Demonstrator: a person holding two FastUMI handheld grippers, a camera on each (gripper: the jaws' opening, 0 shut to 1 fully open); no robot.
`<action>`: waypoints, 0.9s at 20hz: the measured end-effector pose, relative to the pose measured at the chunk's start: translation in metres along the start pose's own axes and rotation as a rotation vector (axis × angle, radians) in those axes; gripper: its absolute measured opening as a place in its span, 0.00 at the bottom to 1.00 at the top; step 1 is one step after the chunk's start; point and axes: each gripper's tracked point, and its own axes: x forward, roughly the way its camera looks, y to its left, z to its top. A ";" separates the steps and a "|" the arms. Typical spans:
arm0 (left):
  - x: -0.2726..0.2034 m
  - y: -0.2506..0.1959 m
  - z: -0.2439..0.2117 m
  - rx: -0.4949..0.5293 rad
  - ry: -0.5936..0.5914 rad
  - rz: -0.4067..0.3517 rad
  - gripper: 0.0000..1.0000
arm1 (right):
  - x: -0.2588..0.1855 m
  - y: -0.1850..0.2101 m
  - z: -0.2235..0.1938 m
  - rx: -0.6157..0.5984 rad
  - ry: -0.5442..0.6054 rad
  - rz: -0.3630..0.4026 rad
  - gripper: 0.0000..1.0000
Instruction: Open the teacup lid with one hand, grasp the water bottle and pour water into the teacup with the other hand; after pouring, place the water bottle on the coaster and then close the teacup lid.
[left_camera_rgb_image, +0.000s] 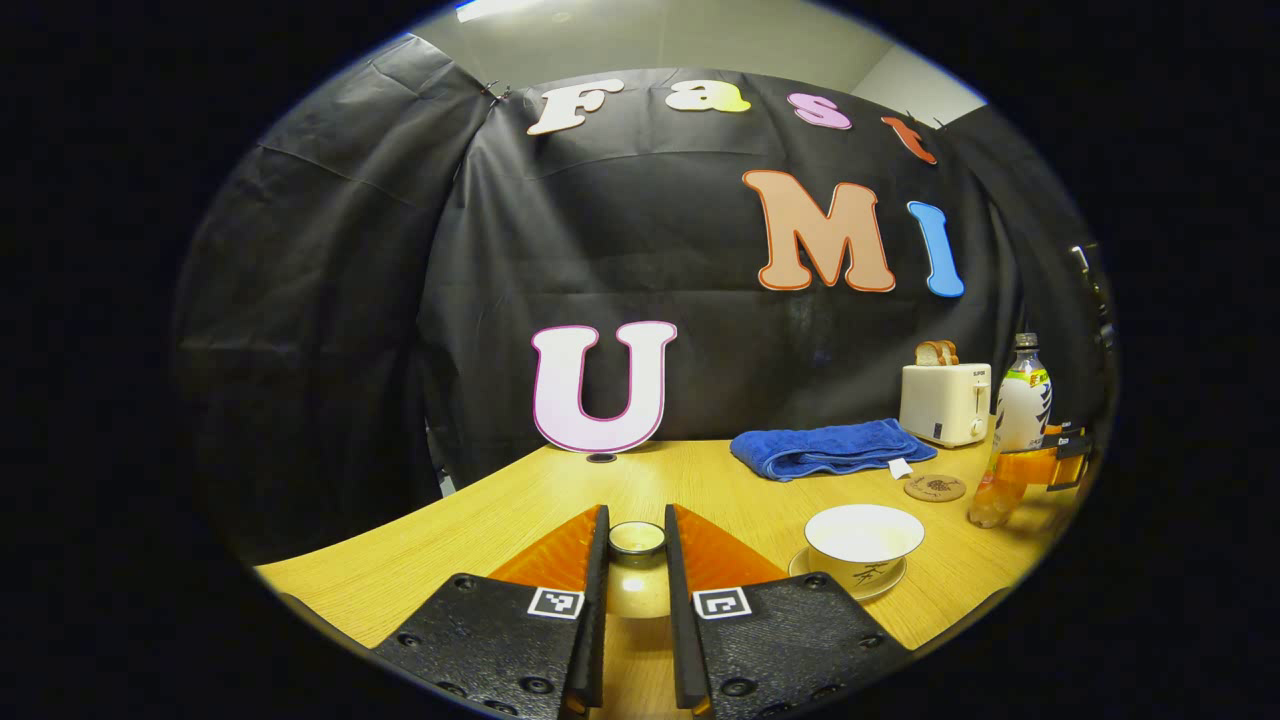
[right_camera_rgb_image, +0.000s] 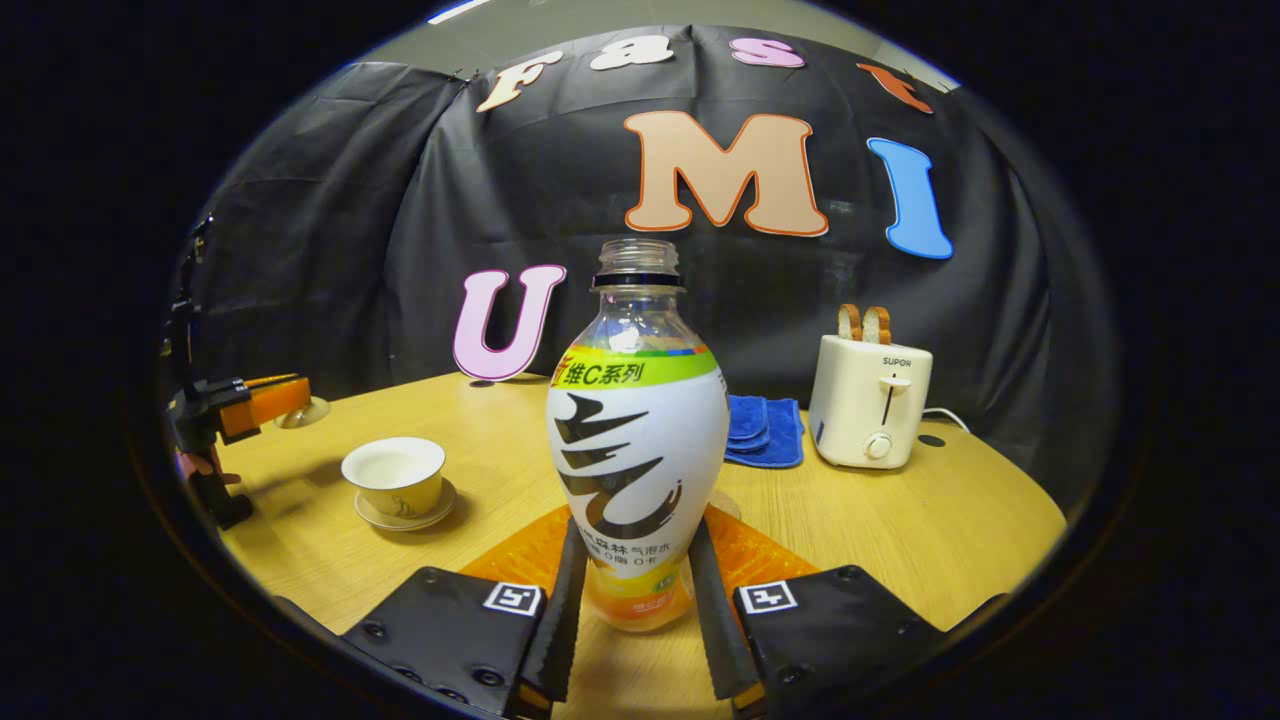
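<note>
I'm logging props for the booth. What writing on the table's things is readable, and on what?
"SUPOR": front of the toaster.
Water bottle label: printed text, not read off here.
Teacup: a dark mark, too small to read.
Coaster: a pattern, no legible words.

The bottle (right_camera_rgb_image: 637, 440) hid the coaster and part of the towel (right_camera_rgb_image: 765, 430); in the left gripper view, the right gripper (left_camera_rgb_image: 1045, 465) covered the bottle's middle, its fingers cut off at the right edge
</note>
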 end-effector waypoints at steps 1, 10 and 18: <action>0.000 0.000 -0.001 0.001 0.003 0.000 0.25 | -0.001 0.000 0.001 -0.036 -0.002 -0.010 0.57; 0.000 0.001 -0.001 0.002 0.003 0.004 0.25 | -0.002 -0.002 0.003 -0.751 -0.044 -0.189 0.57; 0.000 0.002 0.000 0.000 0.004 0.004 0.25 | -0.001 0.006 0.035 -1.132 -0.096 -0.225 0.57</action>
